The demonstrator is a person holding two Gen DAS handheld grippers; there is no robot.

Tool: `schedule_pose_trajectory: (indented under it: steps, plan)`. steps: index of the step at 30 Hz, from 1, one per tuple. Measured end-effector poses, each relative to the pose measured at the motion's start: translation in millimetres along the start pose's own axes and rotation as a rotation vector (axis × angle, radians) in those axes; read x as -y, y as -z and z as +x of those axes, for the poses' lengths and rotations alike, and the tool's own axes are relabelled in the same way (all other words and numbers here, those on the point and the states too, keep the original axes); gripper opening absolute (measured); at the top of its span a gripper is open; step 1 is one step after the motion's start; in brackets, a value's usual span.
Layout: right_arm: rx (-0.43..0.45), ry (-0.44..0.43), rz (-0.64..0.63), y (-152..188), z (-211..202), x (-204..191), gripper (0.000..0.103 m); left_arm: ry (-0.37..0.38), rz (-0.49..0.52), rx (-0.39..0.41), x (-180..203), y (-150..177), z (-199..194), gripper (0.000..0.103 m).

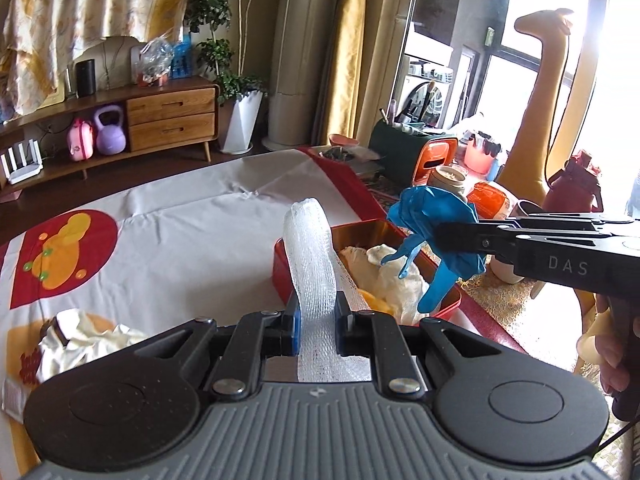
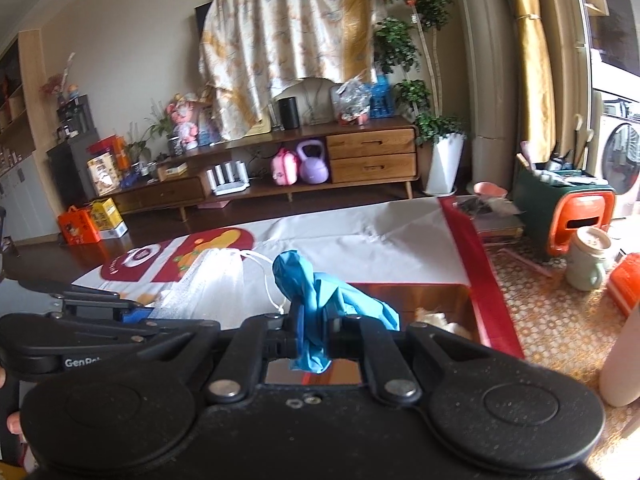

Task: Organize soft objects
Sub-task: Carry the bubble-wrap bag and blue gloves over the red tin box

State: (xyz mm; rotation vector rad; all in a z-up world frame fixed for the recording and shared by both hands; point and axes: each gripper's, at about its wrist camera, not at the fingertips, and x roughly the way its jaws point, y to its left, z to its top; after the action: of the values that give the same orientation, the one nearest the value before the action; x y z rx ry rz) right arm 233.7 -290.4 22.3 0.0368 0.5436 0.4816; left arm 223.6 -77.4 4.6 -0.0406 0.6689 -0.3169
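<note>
My left gripper (image 1: pixel 316 314) is shut on a white foam net sleeve (image 1: pixel 310 256) that stands up between its fingers, just left of a red box (image 1: pixel 282 268). The box holds cream cloth (image 1: pixel 394 276) and something orange. My right gripper (image 1: pixel 444 236) comes in from the right, shut on a blue rubber glove (image 1: pixel 434 216) that hangs over the box. In the right wrist view the right gripper (image 2: pixel 316 320) pinches the blue glove (image 2: pixel 320 284) above the box (image 2: pixel 496 320), with the white net sleeve (image 2: pixel 212 280) and left gripper at the left.
A white and red printed sheet (image 1: pixel 192 224) covers the table. A crumpled cream cloth (image 1: pixel 80 340) lies at the front left. Jars, an orange stool (image 1: pixel 434 158) and a red bottle (image 1: pixel 572 188) crowd the right side. A wooden cabinet (image 1: pixel 168 116) stands behind.
</note>
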Motion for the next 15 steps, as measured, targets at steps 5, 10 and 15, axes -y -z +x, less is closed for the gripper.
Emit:
schedule_pose_trajectory:
  steps: [5,10,15]
  plan:
    - [0.004,0.031,0.029,1,4,24,0.008,0.016,0.011,-0.019,11,-11,23,0.015]
    - [-0.007,0.062,0.061,4,10,48,0.008,0.024,0.028,-0.039,24,-20,46,0.015]
    - [-0.033,0.084,0.103,16,20,71,0.008,0.029,0.051,-0.070,38,-24,74,0.015]
